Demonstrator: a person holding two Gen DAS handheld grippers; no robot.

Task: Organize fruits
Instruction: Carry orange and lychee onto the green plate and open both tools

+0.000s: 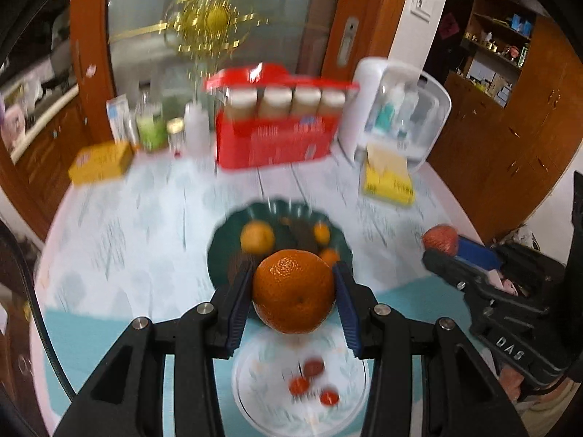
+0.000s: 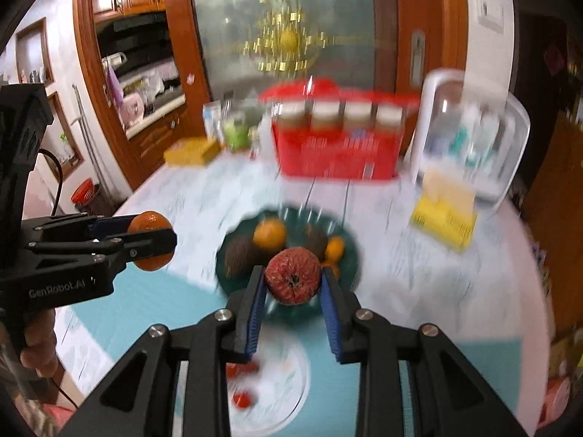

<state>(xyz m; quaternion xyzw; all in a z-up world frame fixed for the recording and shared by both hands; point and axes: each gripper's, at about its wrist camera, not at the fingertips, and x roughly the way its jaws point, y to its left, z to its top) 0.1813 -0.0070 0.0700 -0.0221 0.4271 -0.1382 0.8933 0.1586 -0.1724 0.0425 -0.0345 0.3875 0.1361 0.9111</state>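
My left gripper [image 1: 293, 276] is shut on a large orange [image 1: 293, 291], held up above the table. From the right wrist view the same left gripper [image 2: 153, 240] and orange [image 2: 149, 222] appear at the left, a hand below them. My right gripper [image 2: 291, 284] is shut on a wrinkled red fruit [image 2: 292, 281], also in the air; it shows as the red fruit [image 1: 440, 238] at the right of the left wrist view. Below lie a dark green plate [image 1: 218, 251] with oranges and brown fruits, and a clear plate [image 1: 251, 364] with small red fruits.
At the back of the table stand a red box of jars [image 1: 277, 138], a white cabinet with a clear lid [image 1: 400, 116], bottles [image 1: 196, 127], a yellow box [image 1: 100, 162] and a yellow pack [image 1: 388, 178]. A teal mat [image 1: 73, 346] covers the near edge.
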